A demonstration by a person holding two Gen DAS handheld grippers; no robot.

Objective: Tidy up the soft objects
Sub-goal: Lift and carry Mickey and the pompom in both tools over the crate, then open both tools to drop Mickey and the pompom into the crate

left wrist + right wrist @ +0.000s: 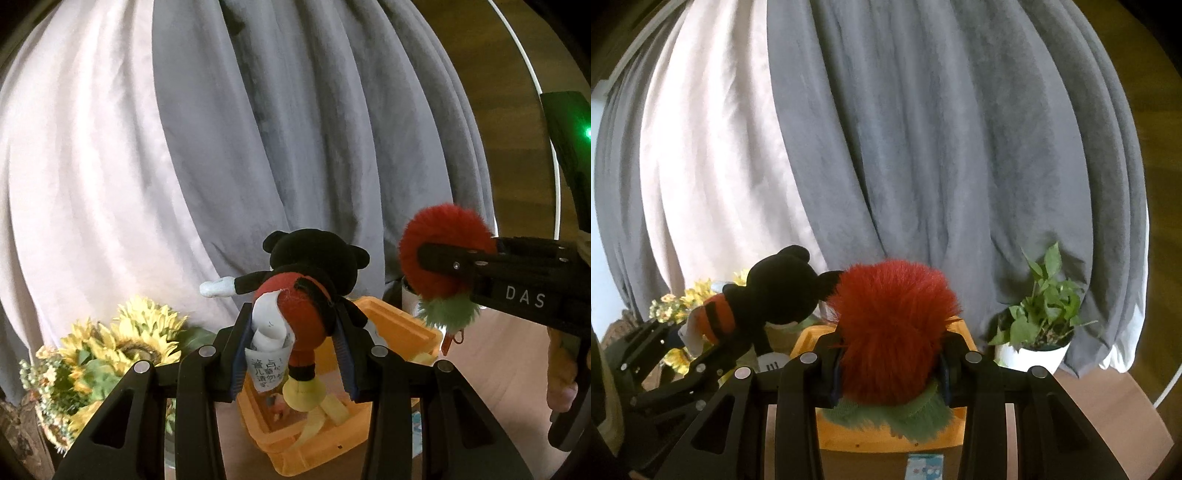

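We hold a toy in each pair of tongs, both lifted above an orange bin [397,325] that stands on the wooden bench [1108,413] in front of a grey curtain [295,129]. Our left tongs [291,343] are clenched on a mouse doll [306,295]: the blue-lined pads press its red body from both sides, its black head points away from us toward the curtain, one white-gloved arm sticks out to the side, and a yellow foot and a curled white label hang down over the open bin. Our right tongs [890,365] are clenched on a red fluffy ball [892,328] with a green fringe under it; in the left wrist view the same ball [447,247] sits beside the doll, near it but not touching, over the far corner of the bin. Inside the bin we see some yellow pieces, too blurred to name. A bunch of sunflowers [122,343] stands at the far edge of the bench beside the bin on the left, and a potted green plant [1041,317] in a white pot stands at that same edge on the right. A small blue and white card [925,467] lies on the bench just in front of the bin.
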